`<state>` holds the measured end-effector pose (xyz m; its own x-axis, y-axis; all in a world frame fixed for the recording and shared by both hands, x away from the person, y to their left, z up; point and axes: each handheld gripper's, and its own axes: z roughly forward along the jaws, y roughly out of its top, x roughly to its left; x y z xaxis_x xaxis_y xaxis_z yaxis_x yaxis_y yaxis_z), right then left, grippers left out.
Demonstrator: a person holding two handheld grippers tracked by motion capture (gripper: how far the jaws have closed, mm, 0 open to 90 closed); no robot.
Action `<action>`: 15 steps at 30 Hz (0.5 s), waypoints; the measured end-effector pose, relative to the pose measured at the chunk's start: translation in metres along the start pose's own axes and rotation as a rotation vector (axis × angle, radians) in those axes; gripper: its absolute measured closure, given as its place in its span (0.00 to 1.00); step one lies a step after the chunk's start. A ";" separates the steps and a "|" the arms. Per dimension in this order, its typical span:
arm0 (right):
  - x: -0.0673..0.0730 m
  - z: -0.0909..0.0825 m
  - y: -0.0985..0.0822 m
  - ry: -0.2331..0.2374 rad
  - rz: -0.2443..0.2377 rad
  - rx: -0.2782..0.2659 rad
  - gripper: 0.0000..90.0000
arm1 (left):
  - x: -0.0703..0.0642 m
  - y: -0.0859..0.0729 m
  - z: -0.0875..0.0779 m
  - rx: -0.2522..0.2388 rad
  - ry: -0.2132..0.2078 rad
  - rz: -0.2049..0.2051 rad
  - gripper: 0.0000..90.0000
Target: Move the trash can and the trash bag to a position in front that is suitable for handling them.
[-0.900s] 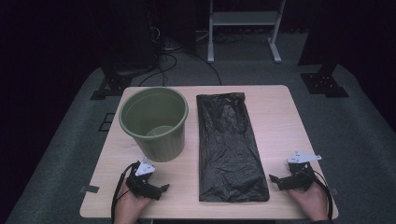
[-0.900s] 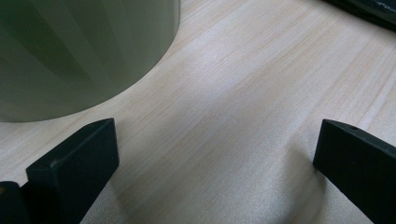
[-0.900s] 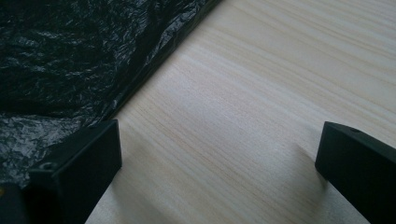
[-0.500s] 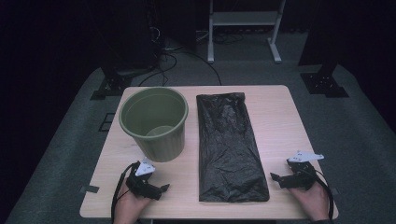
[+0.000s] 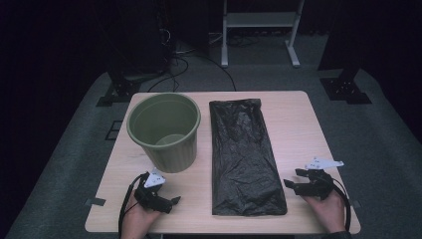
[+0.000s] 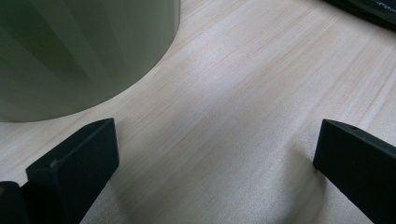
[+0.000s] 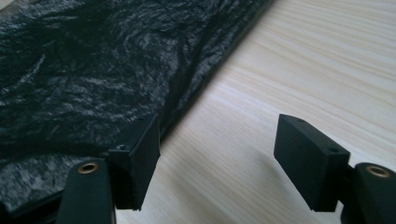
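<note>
Trouble lies in the thin bag [image 5: 246, 157], flat on the surface [image 5: 298, 119] beside the bin [image 5: 164, 130]. Both claws gape empty; the right claw [image 7: 217, 154] at its edge may pinch only one layer or slip, and the left claw [image 6: 210, 158] could nudge the bin.

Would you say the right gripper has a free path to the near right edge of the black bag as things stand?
Probably yes. The right gripper sits on the table just right of the black bag, jaws open and pointing toward its edge, with bare wood between them. The green bin stands on the bag's far side.
</note>
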<state>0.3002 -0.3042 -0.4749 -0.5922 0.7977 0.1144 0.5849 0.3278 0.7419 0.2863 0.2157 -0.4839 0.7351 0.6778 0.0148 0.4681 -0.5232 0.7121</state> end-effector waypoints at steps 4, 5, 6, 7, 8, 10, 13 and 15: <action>0.007 0.007 0.007 0.024 -0.019 0.002 0.41 | 0.000 0.000 0.000 0.000 0.000 0.000 0.00; 0.008 0.008 0.008 0.025 -0.021 0.003 0.43 | 0.000 0.000 0.000 0.000 0.000 0.000 0.00; 0.008 0.008 0.008 0.025 -0.021 0.003 0.43 | 0.000 0.000 0.000 0.000 0.000 0.000 0.00; 0.009 0.010 0.008 0.031 -0.021 0.008 0.44 | 0.000 0.000 0.000 0.000 0.000 0.000 0.00; 0.009 0.012 0.009 0.033 -0.024 0.007 0.46 | 0.000 0.000 0.000 0.000 0.000 0.000 0.00; 0.011 0.014 0.011 0.037 -0.028 0.011 0.47 | 0.000 0.000 0.000 0.000 0.000 0.000 0.00; 0.014 0.020 0.013 0.041 -0.038 0.026 0.50 | 0.000 0.000 0.000 0.000 0.000 0.000 0.00; 0.015 0.022 0.014 0.041 -0.040 0.032 0.51 | 0.000 0.000 0.000 0.000 0.000 0.000 0.00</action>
<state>0.3115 -0.2767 -0.4778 -0.6371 0.7626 0.1122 0.5775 0.3759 0.7247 0.2863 0.2157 -0.4839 0.7351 0.6778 0.0150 0.4682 -0.5235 0.7119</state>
